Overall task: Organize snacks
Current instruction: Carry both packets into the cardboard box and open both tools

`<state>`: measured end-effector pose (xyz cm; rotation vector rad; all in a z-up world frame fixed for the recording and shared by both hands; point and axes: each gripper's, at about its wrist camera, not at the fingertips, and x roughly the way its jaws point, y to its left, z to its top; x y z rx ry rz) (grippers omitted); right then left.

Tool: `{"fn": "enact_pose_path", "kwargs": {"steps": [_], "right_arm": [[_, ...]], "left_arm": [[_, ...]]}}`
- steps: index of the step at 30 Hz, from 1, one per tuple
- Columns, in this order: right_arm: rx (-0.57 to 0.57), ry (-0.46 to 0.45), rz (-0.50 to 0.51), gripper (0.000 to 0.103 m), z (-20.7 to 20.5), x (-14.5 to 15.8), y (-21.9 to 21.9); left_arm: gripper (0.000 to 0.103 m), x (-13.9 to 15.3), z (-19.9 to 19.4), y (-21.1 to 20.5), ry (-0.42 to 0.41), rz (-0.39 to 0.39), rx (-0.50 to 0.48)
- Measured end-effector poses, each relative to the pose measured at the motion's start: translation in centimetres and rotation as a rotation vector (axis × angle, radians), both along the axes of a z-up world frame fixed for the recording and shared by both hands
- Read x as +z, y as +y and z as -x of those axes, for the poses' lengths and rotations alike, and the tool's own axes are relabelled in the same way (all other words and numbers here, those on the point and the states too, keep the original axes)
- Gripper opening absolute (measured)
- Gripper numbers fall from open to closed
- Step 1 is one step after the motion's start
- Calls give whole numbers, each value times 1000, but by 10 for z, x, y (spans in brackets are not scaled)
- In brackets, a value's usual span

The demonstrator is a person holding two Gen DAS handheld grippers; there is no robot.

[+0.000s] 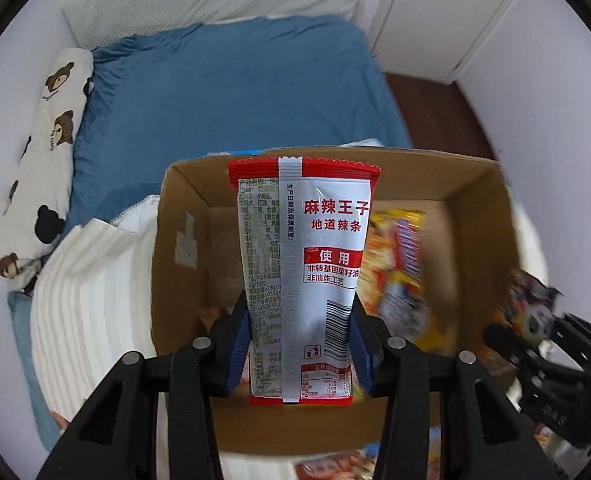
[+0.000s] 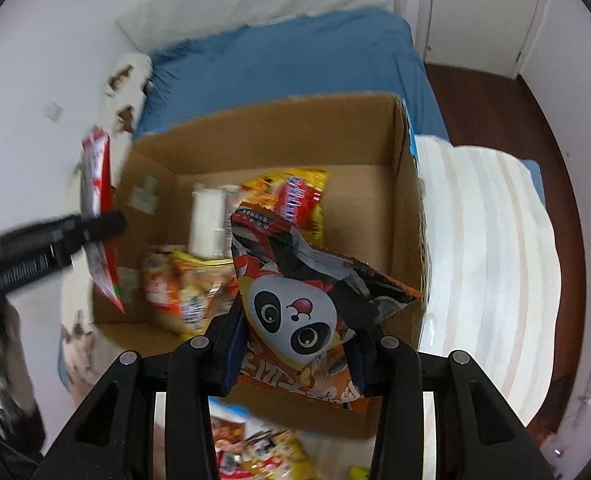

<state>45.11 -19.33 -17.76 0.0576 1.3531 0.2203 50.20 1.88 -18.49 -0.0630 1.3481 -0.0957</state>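
Both grippers over open cardboard box (image 1: 183, 240) sitting on bed (image 1: 235, 92). Left gripper (image 1: 300, 344): jaws clamped tight on red-and-silver spicy strip packet (image 1: 307, 248), packet upright above box. Right gripper (image 2: 295, 344): jaws pinched on crumpled orange panda snack bag (image 2: 295, 312). Yellow snack bags (image 2: 291, 200) already inside box, blurry. More packets (image 2: 255, 448) lying outside near box edge.

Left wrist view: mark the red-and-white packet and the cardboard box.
red-and-white packet (image 1: 319, 264), left wrist view, middle of its printed back.
cardboard box (image 1: 475, 184), left wrist view, inner face of the far right wall.
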Motion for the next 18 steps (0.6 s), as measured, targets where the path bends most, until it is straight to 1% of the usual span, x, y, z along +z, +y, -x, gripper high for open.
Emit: {"fn": "enact_pose_path", "kwargs": {"steps": [2, 7, 8, 9, 11, 13, 14, 15, 16, 18], "right_arm": [[-10, 28, -1, 45, -10, -15, -3], [-14, 79, 14, 45, -17, -43, -6], [-18, 82, 28, 45, -15, -45, -8], [-16, 95, 43, 46, -16, -46, -7], [-16, 121, 50, 57, -18, -49, -6], [-48, 135, 48, 86, -20, -49, -7], [-53, 142, 34, 91, -21, -49, -6], [-54, 145, 32, 92, -21, -48, -4], [-53, 145, 39, 92, -21, -48, -3], [-49, 148, 52, 95, -19, -49, 1]], "left_arm": [[41, -18, -15, 4, 23, -43, 6], [41, -57, -40, 13, 102, -64, 7], [43, -64, -43, 15, 122, -71, 8], [43, -70, -45, 16, 143, -74, 9], [44, -82, -49, 22, 192, -44, 27], [53, -88, -51, 27, 204, -36, 42], [67, -88, -52, 29, 200, -36, 47], [85, -88, -51, 30, 198, -32, 52], [91, -88, -51, 32, 195, -23, 56], [91, -88, -51, 34, 189, -15, 60]]}}
